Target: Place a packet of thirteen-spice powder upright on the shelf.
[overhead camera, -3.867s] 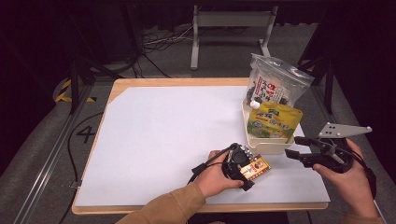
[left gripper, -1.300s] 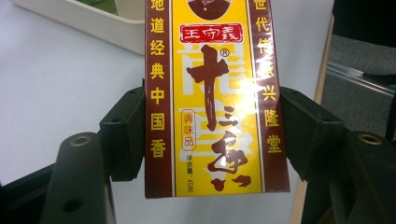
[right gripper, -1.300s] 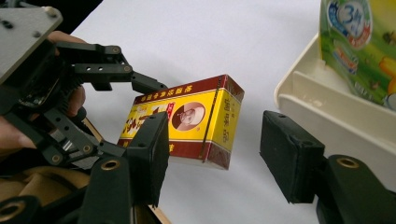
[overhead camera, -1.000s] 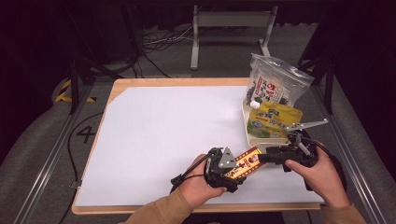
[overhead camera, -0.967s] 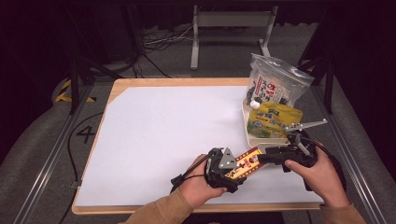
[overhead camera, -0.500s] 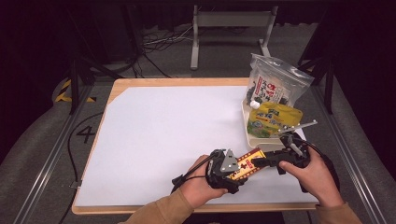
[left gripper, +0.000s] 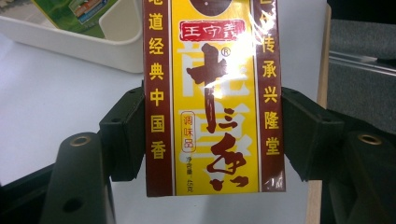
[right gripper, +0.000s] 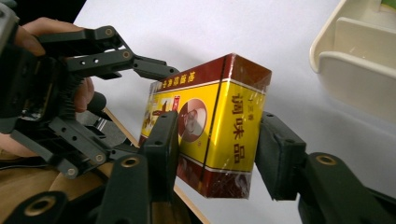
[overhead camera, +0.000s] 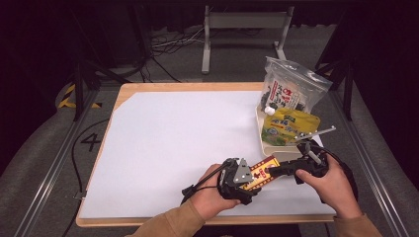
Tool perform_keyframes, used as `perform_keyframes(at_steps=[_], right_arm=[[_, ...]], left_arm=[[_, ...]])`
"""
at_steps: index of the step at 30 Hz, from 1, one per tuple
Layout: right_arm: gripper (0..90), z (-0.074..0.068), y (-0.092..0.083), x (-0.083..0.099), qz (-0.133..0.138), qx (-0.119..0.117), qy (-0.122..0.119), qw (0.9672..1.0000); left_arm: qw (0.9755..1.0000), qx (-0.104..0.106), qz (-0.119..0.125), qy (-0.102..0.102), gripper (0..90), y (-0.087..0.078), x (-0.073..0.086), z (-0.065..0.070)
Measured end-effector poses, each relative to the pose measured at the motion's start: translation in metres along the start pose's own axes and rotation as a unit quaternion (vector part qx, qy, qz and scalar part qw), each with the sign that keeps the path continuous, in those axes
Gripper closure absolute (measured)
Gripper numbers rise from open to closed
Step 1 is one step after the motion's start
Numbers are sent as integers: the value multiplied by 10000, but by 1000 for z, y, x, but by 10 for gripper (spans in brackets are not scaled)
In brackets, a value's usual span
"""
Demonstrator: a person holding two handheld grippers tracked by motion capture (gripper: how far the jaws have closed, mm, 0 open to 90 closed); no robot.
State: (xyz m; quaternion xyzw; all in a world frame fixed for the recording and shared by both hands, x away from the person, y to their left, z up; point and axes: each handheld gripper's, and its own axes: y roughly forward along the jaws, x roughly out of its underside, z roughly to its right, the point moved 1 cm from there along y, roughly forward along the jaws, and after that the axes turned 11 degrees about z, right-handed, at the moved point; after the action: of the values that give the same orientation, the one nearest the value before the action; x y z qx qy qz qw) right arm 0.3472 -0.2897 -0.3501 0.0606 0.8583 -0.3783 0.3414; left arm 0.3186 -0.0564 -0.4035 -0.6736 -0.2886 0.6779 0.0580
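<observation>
Handover is happening near the desk's front edge: left gripper (overhead camera: 247,178) is clamping the seasoning box (overhead camera: 261,172); right gripper (right gripper: 215,154), just closing, is straddling its end and should seat squarely before left releases.

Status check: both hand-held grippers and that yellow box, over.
Left hand-held gripper clamped on yellow box. Right hand-held gripper jaws just closing around its far end. White tray close by, nothing blocking.

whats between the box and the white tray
Only bare white table lies between the yellow and red box and the white tray, seen in the high view and the right gripper view.
</observation>
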Motion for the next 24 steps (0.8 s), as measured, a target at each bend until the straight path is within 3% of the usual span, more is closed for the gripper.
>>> perform_keyframes(at_steps=[7, 15, 17, 22, 24], right_arm=[[637, -6, -6, -1, 105, -144, -31, 9998], [677, -12, -8, -2, 148, -165, -137, 9997], [679, -13, -8, -2, 151, -154, -137, 9997], [694, -21, -9, -3, 99, -73, -341, 9993], [694, -22, -9, -3, 114, 35, -414, 9991]], left_arm=[[10000, -3, -86, 49, 321, 5, 2, 2], [9999, 33, -130, 8, 300, 7, 3, 2], [9999, 40, -133, -33, 296, 7, 3, 2], [9982, 333, -221, -441, 274, 4, 2, -2], [9981, 342, -223, -457, 261, 3, 2, -4]])
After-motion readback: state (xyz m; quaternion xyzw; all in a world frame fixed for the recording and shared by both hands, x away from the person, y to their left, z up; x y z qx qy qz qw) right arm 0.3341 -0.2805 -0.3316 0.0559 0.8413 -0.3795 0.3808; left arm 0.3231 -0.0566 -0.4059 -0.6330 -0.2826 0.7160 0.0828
